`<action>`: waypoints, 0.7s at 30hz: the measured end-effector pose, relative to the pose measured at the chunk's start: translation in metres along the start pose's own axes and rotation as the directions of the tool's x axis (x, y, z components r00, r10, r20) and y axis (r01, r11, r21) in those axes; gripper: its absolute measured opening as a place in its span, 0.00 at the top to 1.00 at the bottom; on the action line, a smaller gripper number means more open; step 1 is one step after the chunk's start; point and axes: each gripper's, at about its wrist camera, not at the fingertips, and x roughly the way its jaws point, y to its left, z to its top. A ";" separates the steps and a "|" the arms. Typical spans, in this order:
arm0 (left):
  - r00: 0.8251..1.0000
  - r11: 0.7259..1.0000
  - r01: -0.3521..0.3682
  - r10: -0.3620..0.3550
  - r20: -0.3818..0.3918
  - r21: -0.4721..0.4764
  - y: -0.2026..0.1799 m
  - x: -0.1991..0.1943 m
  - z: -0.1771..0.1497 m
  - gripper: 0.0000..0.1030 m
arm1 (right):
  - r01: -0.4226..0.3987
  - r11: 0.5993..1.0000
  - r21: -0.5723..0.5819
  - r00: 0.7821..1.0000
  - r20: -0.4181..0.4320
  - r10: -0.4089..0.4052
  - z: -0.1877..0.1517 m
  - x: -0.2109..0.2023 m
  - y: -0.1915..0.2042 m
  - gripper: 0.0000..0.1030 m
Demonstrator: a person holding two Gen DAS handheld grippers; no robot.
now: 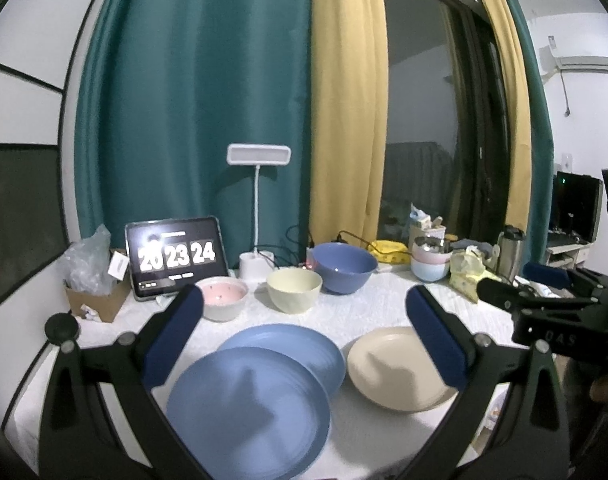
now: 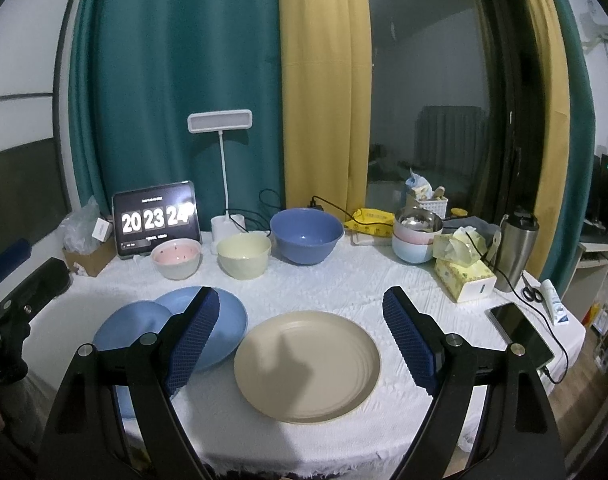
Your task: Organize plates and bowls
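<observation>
Two handheld grippers hang over a white-clothed table, both spread wide and empty: the left gripper above two overlapping blue plates, the right gripper above a cream plate lying apart to their right. The near blue plate rests partly on the far blue plate. Beyond them stands a row of bowls, left to right: pink bowl, pale yellow bowl, large blue bowl. Farther right, stacked pastel bowls sit beside a tissue box; a phone on a cable lies near the right edge. The likeliest slip: thin, flat rims escaping the fingers, or a lifted plate dragging the loose cloth and shifting the bowls.
</observation>
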 end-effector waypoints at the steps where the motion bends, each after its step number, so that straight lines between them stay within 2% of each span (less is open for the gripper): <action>1: 1.000 1.000 0.005 -0.005 -0.011 0.000 0.001 0.004 -0.001 0.01 | 0.000 1.000 0.002 1.000 -0.006 0.000 0.001 0.002 -0.002 0.16; 12: 0.989 0.998 0.058 -0.054 -0.141 0.027 -0.017 0.046 -0.019 0.02 | 0.004 1.000 0.027 0.996 -0.091 -0.002 -0.009 0.033 -0.019 0.16; 21: 0.957 0.992 0.115 -0.099 -0.273 0.042 -0.040 0.085 -0.037 0.02 | -0.015 0.998 0.059 0.984 -0.174 0.025 -0.024 0.066 -0.040 0.16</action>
